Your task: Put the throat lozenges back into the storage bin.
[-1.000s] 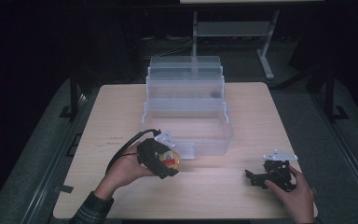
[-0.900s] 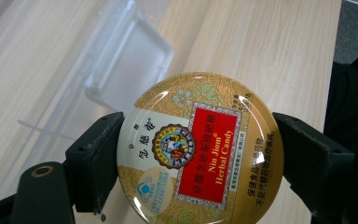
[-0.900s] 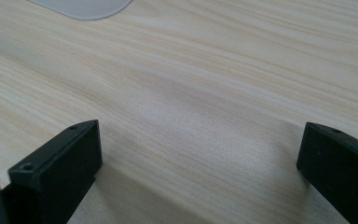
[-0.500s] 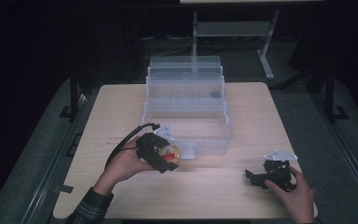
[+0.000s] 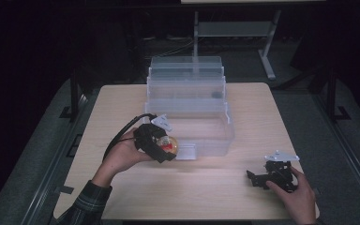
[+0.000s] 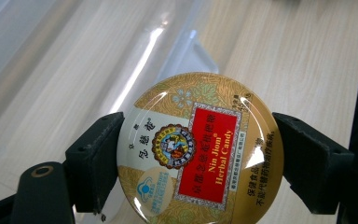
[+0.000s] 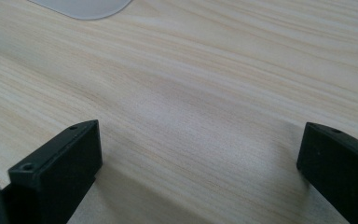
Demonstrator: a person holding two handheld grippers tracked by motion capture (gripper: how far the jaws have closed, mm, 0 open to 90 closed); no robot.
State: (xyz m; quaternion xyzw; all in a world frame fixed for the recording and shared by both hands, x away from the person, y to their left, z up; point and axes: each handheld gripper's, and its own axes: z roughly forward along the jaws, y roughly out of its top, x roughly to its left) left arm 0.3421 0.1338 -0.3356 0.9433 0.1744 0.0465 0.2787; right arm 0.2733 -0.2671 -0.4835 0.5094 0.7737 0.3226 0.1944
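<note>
Dark room; light wooden table (image 5: 122,101), grey floor (image 5: 42,140), metal stand (image 5: 267,56) behind.

Gold floral tin (image 6: 199,147), red label

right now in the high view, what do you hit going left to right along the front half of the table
left hand → left claw shut on the round candy tin → front tier of the clear stepped plastic bin → right claw, open and low over the table → right hand
</note>
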